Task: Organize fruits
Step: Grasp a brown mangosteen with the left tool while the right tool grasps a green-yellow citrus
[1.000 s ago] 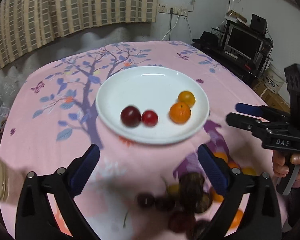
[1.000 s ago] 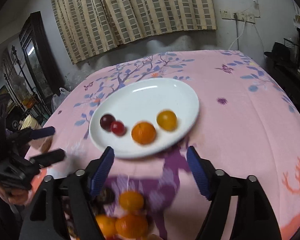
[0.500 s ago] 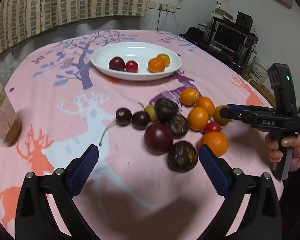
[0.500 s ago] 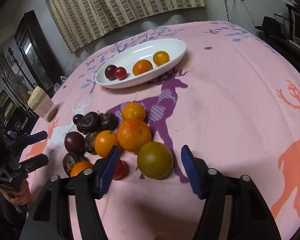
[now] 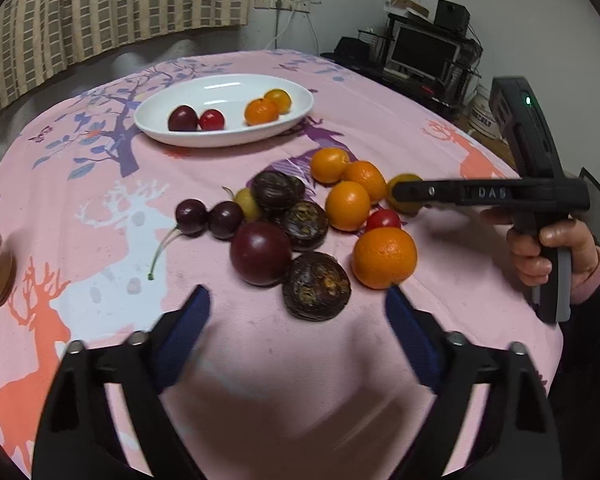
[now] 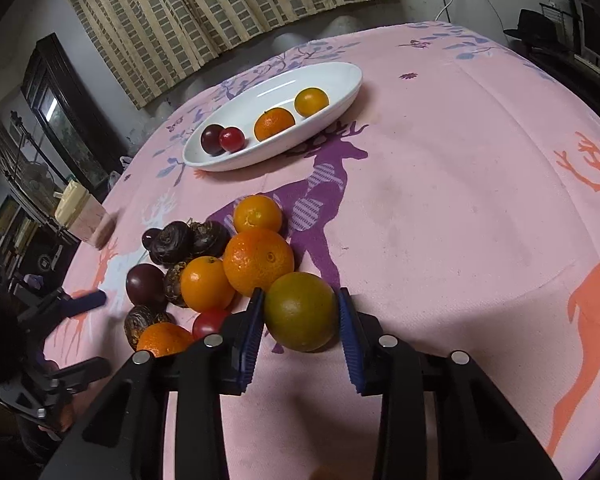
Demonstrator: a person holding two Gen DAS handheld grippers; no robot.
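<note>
The right claw [image 6: 300,308] is clamped on the round greenish-yellow citrus fruit [image 6: 301,311], which sits squarely between its blue pads; the left claw [image 5: 298,308] is spread apart.

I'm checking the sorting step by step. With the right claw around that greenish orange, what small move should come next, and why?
Probably lift it straight up. The right claw already has both pads against the greenish orange, which still sits on the tablecloth touching the large orange; the white plate already holds two oranges.

One plate [image 5: 228,142] holds four fruits; on the bench [image 5: 260,344] lie thirteen more; two grippers.
</note>
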